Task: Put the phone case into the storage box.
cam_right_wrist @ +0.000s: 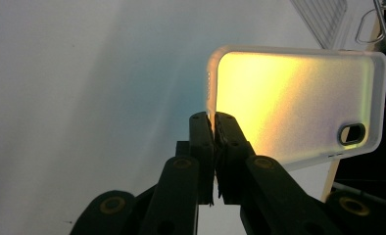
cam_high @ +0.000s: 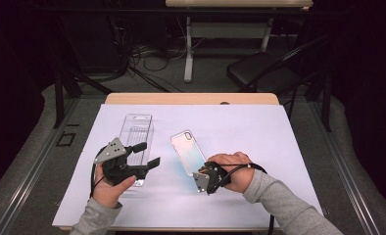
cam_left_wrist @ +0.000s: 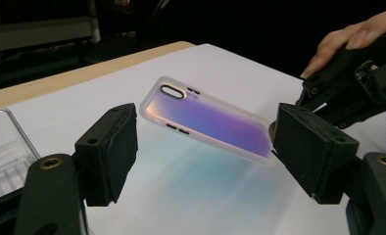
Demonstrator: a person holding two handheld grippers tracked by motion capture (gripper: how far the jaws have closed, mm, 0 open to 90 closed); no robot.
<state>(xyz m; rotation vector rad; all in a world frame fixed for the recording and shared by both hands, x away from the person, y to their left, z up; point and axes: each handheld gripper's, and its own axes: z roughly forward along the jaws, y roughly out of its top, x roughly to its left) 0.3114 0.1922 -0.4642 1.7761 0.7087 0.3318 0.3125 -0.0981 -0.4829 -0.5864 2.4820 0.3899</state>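
Table (cam_high: 259,99): wood top, almost fully covered by a white sheet (cam_high: 240,132). The sheet picks up a faint blue-green tint under the case.

Clear plastic packaging tray (cam_high: 140,128): lies flat on the sheet, left of centre, ribbed inside, with a hang-tab cutout at the far end. Its near end sits under the left gripper in the high view. Its corner also shows at the left edge of the left gripper view (cam_left_wrist: 5,156) and at the top right of the right gripper view (cam_right_wrist: 328,14).

Phone case (cam_high: 187,151): iridescent, frosted rim, camera cutout at the far end. It is off the sheet, tilted, near the middle of the table, just right of the tray. It reads purple in the left gripper view (cam_left_wrist: 208,117) and yellow-gold in the right gripper view (cam_right_wrist: 299,103). It is held by one edge near its bottom end; the rest hangs free in the air.

Right gripper (cam_high: 204,177): jaws pressed together on the case's edge, the rim pinched between the pads (cam_right_wrist: 213,128). The person's hand wraps the body from the right.

Left gripper (cam_high: 143,157): jaws spread, nothing between the pads, nothing touched. It hovers above the tray's near end, pointing toward the case. In its own view the case sits beyond the gap (cam_left_wrist: 203,161), apart from both jaws.
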